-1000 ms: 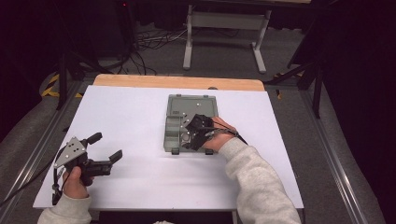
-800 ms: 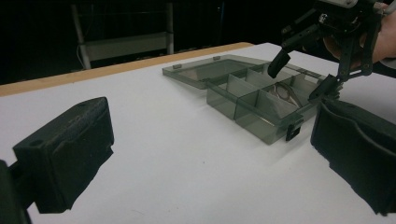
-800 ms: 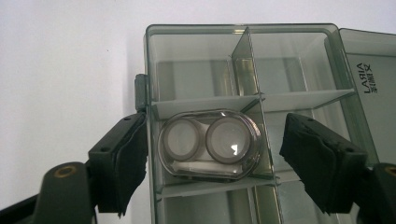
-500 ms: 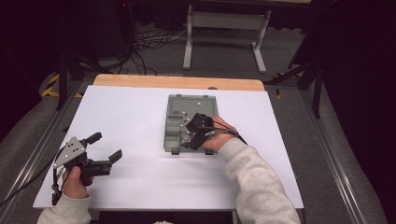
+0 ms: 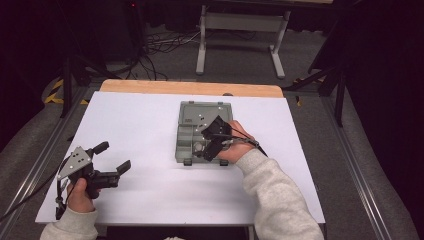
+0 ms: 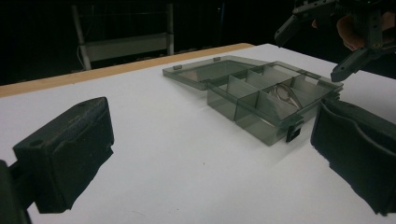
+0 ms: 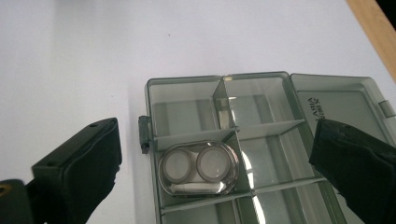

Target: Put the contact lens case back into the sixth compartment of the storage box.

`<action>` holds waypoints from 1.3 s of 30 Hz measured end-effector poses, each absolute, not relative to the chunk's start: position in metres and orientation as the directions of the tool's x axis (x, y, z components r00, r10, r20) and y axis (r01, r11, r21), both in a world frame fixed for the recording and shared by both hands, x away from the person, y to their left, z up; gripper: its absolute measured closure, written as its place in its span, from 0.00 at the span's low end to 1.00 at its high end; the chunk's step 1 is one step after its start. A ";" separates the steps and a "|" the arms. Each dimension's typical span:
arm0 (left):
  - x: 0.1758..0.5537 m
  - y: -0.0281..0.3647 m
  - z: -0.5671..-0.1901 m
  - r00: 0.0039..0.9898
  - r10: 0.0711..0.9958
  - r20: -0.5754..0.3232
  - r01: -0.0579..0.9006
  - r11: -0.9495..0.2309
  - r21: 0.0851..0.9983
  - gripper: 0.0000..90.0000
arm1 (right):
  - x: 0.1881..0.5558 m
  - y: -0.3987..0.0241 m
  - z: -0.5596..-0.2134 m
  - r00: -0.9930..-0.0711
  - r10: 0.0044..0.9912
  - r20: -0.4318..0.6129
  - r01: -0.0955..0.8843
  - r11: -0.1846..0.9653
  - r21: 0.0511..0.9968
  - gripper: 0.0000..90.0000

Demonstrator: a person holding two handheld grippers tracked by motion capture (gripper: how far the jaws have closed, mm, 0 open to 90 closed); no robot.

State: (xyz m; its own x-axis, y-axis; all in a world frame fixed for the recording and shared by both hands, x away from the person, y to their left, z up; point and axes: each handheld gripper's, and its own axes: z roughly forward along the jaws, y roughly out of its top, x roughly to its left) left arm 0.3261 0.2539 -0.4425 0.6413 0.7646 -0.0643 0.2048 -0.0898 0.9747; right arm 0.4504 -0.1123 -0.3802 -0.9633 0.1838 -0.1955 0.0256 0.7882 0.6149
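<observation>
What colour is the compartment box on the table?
Translucent smoky grey box, best seen in the right gripper view.

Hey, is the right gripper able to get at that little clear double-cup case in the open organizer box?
Probably yes: the right gripper hangs open directly above the clear case, the organizer box has its lid folded back, and nothing covers that compartment.

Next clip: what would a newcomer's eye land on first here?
Mid-table on the white sheet, a smoky grey compartment box lies with its lid open flat. The right hand-held gripper hovers over it, jaws open, looking down at a small oval case with two round wells in one compartment. The left hand-held gripper sits open near the table's front-left.
</observation>
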 end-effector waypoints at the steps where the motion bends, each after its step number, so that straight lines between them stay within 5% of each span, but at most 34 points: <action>1: 0.326 0.254 -0.443 0.641 0.765 -0.064 0.205 -0.090 0.975 0.00 | 0.450 -0.112 -0.380 -0.963 0.184 -0.196 0.026 0.788 0.615 0.03; 24: 0.325 0.256 -0.443 0.635 0.770 -0.067 0.208 -0.086 0.974 0.00 | 0.427 -0.122 -0.355 -0.947 0.225 -0.229 0.018 0.749 0.662 0.00; 39: 0.325 0.256 -0.444 0.634 0.770 -0.068 0.210 -0.087 0.974 0.00 | 0.401 -0.159 -0.345 -0.916 0.345 -0.207 0.076 0.653 0.753 0.00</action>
